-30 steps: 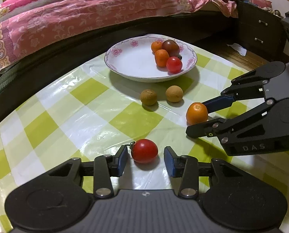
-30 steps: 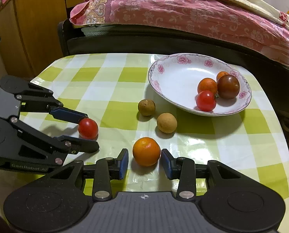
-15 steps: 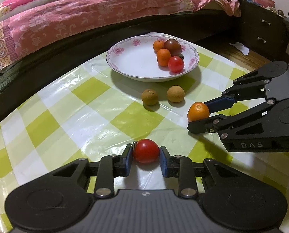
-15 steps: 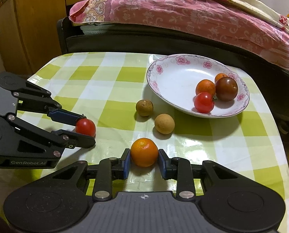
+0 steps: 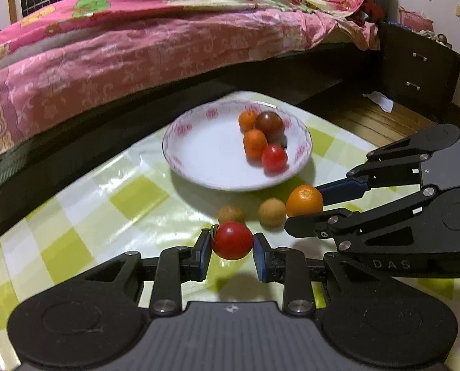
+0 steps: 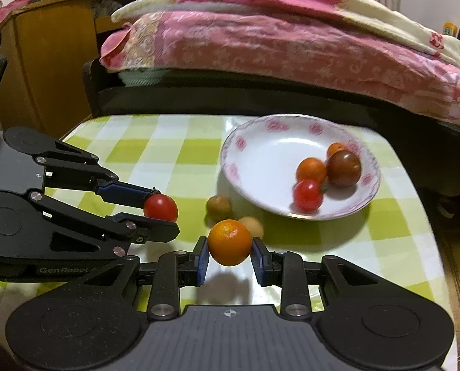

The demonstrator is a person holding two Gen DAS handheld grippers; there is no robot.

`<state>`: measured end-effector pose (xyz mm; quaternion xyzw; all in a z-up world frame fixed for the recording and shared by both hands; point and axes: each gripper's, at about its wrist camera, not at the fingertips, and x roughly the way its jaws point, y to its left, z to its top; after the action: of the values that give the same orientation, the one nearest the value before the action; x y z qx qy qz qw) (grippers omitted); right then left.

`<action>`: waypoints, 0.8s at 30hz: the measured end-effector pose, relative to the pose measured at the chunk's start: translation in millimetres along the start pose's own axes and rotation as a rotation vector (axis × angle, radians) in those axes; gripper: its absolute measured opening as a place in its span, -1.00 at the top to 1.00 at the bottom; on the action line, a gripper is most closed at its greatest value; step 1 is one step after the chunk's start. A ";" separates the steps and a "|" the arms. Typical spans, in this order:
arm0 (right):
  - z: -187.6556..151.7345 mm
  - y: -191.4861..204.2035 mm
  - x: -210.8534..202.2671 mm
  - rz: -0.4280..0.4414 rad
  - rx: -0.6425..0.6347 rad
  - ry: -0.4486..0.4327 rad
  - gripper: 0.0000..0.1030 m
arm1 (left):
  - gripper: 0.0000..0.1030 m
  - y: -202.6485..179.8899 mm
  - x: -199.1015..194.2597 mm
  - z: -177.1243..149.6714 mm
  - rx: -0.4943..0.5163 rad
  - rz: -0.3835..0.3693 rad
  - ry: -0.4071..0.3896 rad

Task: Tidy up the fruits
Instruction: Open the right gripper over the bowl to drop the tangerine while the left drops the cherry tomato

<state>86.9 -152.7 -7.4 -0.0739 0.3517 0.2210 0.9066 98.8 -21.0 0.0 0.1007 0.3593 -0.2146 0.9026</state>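
My left gripper (image 5: pixel 232 241) is shut on a red tomato (image 5: pixel 232 240) and holds it above the checked tablecloth; it also shows in the right wrist view (image 6: pixel 160 207). My right gripper (image 6: pixel 229 244) is shut on an orange (image 6: pixel 229 241), lifted off the table; it shows in the left wrist view too (image 5: pixel 304 201). A white flowered plate (image 5: pixel 205 154) beyond holds two small oranges, a dark tomato (image 5: pixel 269 122) and a red tomato (image 5: pixel 274 158). Two brown longans (image 5: pixel 230 214) (image 5: pixel 271 211) lie on the cloth in front of the plate.
A bed with a pink quilt (image 5: pixel 137 46) runs along the far side of the table. A dark drawer cabinet (image 5: pixel 415 71) stands at the right, a wooden cabinet (image 6: pixel 50 61) at the left in the right wrist view. The table edge (image 6: pixel 421 191) lies just past the plate.
Both grippers have closed on their fruits and lifted them off the cloth, moving toward the plate. The tomato and orange now hang above their shadows.
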 end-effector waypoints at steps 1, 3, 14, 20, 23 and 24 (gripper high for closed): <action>1.6 -2.0 0.3 -0.006 0.004 -0.004 0.50 | 0.28 0.1 1.0 2.8 0.000 0.002 -0.005; 4.5 -6.0 -0.5 -0.017 0.012 -0.014 0.50 | 0.28 1.2 2.6 8.8 -0.004 0.005 -0.016; 16.5 -14.5 2.7 -0.029 0.037 -0.037 0.50 | 0.29 8.7 10.3 25.4 -0.027 0.007 -0.042; 20.2 -18.4 6.3 -0.036 0.049 -0.035 0.50 | 0.29 11.0 15.9 30.5 -0.032 0.010 -0.039; 21.7 -21.2 7.3 -0.042 0.057 -0.036 0.50 | 0.29 10.7 17.0 31.6 -0.030 0.009 -0.040; 22.3 -22.5 7.8 -0.045 0.061 -0.037 0.50 | 0.29 10.5 18.2 32.9 -0.030 0.010 -0.041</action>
<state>115.6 -163.7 3.4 -0.0501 0.3398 0.1911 0.9195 135.4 -28.5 11.4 0.0846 0.3435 -0.2068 0.9122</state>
